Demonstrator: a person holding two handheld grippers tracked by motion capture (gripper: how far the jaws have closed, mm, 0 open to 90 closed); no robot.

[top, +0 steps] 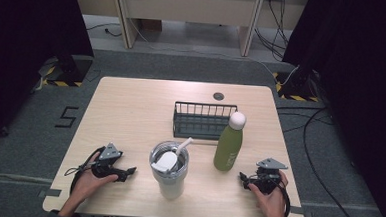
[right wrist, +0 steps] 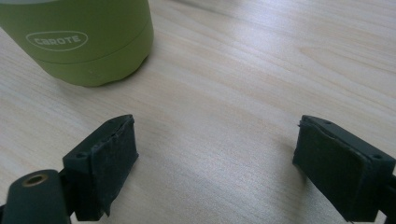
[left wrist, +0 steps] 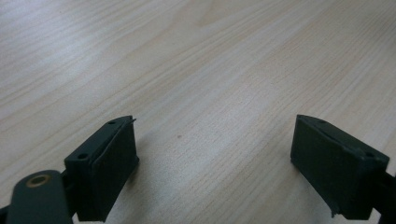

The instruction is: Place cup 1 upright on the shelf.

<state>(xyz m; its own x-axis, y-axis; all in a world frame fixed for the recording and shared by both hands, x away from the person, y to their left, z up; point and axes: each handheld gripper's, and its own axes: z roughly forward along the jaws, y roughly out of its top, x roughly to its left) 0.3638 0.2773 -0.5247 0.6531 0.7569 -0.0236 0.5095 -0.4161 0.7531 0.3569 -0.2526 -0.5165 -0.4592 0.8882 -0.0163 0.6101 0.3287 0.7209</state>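
Resting on the pale wooden desk [top: 130,115], the left tongs [left wrist: 215,154] stood wide apart with only bare wood grain between the jaws. The right tongs [right wrist: 215,161] were spread just as wide and held nothing. A green bottle [right wrist: 84,39] marked CAROTE stood upright just ahead and to the left of the right tongs, apart from them. In the high view, a steel tumbler [top: 168,173] with a lid and white straw [top: 183,147] stood between the two tongs, nearer the left pair. A black wire rack [top: 203,120] sat farther off, beyond both tongs, just behind the bottle.
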